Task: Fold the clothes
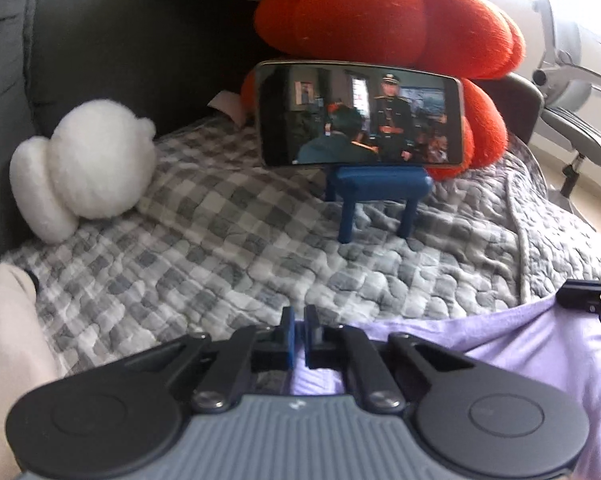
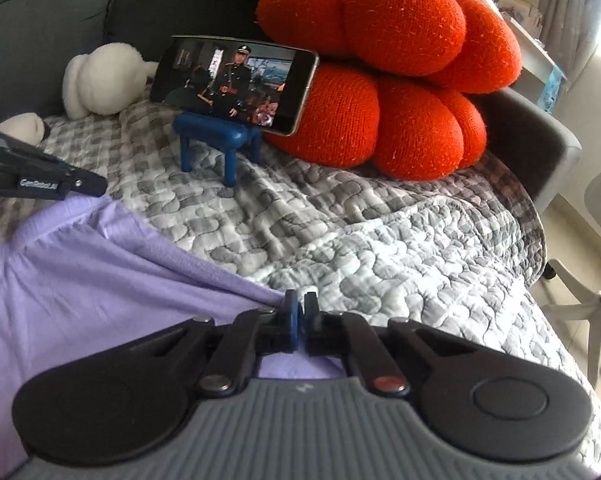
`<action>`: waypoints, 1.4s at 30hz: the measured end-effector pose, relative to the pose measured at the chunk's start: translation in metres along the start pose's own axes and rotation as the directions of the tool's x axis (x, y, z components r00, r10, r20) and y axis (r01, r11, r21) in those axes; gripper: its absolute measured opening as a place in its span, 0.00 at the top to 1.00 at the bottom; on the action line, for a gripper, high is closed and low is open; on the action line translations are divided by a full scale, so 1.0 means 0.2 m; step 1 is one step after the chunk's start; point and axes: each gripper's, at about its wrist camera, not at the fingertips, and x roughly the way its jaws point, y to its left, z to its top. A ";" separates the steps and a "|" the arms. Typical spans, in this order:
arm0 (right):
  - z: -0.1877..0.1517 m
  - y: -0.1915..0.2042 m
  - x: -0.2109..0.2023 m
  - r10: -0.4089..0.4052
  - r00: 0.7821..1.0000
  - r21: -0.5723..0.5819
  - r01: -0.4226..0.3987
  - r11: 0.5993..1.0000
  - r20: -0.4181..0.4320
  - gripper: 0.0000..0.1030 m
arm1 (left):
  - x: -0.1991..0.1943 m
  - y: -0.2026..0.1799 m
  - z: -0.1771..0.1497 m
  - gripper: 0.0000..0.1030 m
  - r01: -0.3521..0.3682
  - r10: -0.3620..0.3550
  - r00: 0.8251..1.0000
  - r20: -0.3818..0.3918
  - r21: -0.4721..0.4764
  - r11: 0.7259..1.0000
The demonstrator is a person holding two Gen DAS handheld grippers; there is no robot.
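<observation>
On a grey-and-white checked quilted blanket [image 2: 380,248] covering a dark grey sofa [image 1: 112,52], a lilac thin-fabric garment [image 2: 100,272] lies at the near edge, between the two tools. Left gripper [image 1: 299,336]: blue pads pressed together on an edge of the lilac cloth, fabric showing in the slit between them. Right gripper [image 2: 300,320]: jaws also pinched tight on the garment's edge, cloth bunching into them from the left. In the right view the left tool's black fingers poke in from the left, at the garment's far corner; in the left view part of the right tool shows at the right edge.

Behind, well apart from the cloth: a black smartphone [image 2: 232,84] lying landscape, screen playing video, on a small blue plastic four-legged stand [image 2: 216,140]. It leans against an orange knitted knot-shaped cushion [image 2: 400,60]. A white fluffy plush toy [image 1: 84,168] sits to the left by the sofa back. White office chair base [image 2: 580,296] on the floor at right.
</observation>
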 end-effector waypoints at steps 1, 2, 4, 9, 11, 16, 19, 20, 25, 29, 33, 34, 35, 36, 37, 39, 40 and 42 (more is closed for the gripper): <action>0.00 0.01 0.01 -0.005 1.000 -0.002 0.005 1.000 0.000 0.99 | 0.00 0.00 0.00 0.98 -0.004 0.004 1.000 0.003 0.005 1.000; 0.00 0.01 0.02 -0.011 1.000 -0.004 0.011 1.000 0.001 0.99 | 0.00 -0.01 0.00 0.98 -0.007 0.007 1.000 0.006 0.012 1.000; 0.00 0.02 0.04 -0.028 1.000 -0.010 0.028 1.000 0.003 0.99 | 0.00 -0.01 0.00 0.98 -0.011 0.010 1.000 0.010 0.015 1.000; 0.01 -0.01 0.06 -0.063 0.998 0.029 0.063 0.998 0.007 0.99 | 0.00 0.01 0.00 1.00 -0.018 0.018 1.000 0.011 -0.013 1.000; 0.00 0.00 0.07 -0.070 0.998 0.027 0.070 0.997 0.007 0.98 | 0.00 0.00 0.00 1.00 -0.023 0.023 1.000 0.014 -0.004 1.000; -0.02 0.03 0.10 -0.100 0.995 0.038 0.100 0.994 0.019 0.97 | 0.00 0.01 0.00 0.97 -0.017 0.017 1.000 0.003 -0.021 1.000; 0.00 -0.03 0.08 -0.088 0.996 0.135 0.083 0.987 0.027 0.97 | -0.02 0.04 0.01 0.97 -0.028 0.028 1.000 -0.007 -0.060 0.998; 0.00 -0.06 0.05 -0.092 0.995 0.182 0.083 0.980 0.041 0.96 | -0.04 0.05 0.02 0.97 -0.037 0.036 0.999 -0.007 -0.067 0.997; 0.04 -0.22 -0.13 -0.110 0.988 0.348 0.065 0.935 0.112 0.89 | -0.16 0.09 0.03 0.97 -0.046 0.048 0.999 0.025 -0.074 0.996; 0.03 -0.28 -0.26 -0.123 0.990 0.371 0.091 0.924 0.064 0.89 | -0.23 0.08 0.03 0.94 -0.032 0.035 0.999 0.031 -0.077 0.997; -0.01 -0.33 -0.35 -0.091 0.995 0.458 0.093 0.884 -0.028 0.88 | -0.25 -0.02 0.01 0.92 0.036 -0.035 0.999 0.016 -0.032 0.999; -0.02 -0.34 -0.37 -0.073 0.996 0.490 0.090 0.867 -0.053 0.88 | -0.25 -0.06 0.00 0.92 0.057 -0.057 0.998 0.010 -0.015 0.998; -0.04 -0.35 -0.38 -0.054 0.996 0.518 0.085 0.851 -0.075 0.88 | -0.24 -0.10 -0.01 0.90 0.079 -0.079 0.997 0.003 0.003 0.997; -0.05 -0.35 -0.39 -0.035 0.995 0.534 0.077 0.842 -0.089 0.88 | -0.24 -0.14 -0.01 0.89 0.100 -0.099 0.995 -0.006 0.023 0.995; -0.07 -0.35 -0.39 -0.025 0.994 0.543 0.078 0.836 -0.104 0.88 | -0.23 -0.19 -0.02 0.87 0.121 -0.120 0.993 -0.015 0.044 0.992; -0.11 -0.34 -0.37 -0.024 0.991 0.541 0.091 0.836 -0.130 0.88 | -0.20 -0.27 -0.03 0.87 0.161 -0.158 0.987 -0.042 0.070 0.984; -0.13 -0.34 -0.36 -0.028 0.989 0.534 0.101 0.839 -0.143 0.88 | -0.18 -0.31 -0.04 0.86 0.184 -0.180 0.982 -0.058 0.076 0.980; -0.18 -0.34 -0.30 -0.021 0.985 0.531 0.110 0.840 -0.171 0.88 | -0.18 -0.38 -0.05 0.86 0.222 -0.215 0.974 -0.077 0.088 0.971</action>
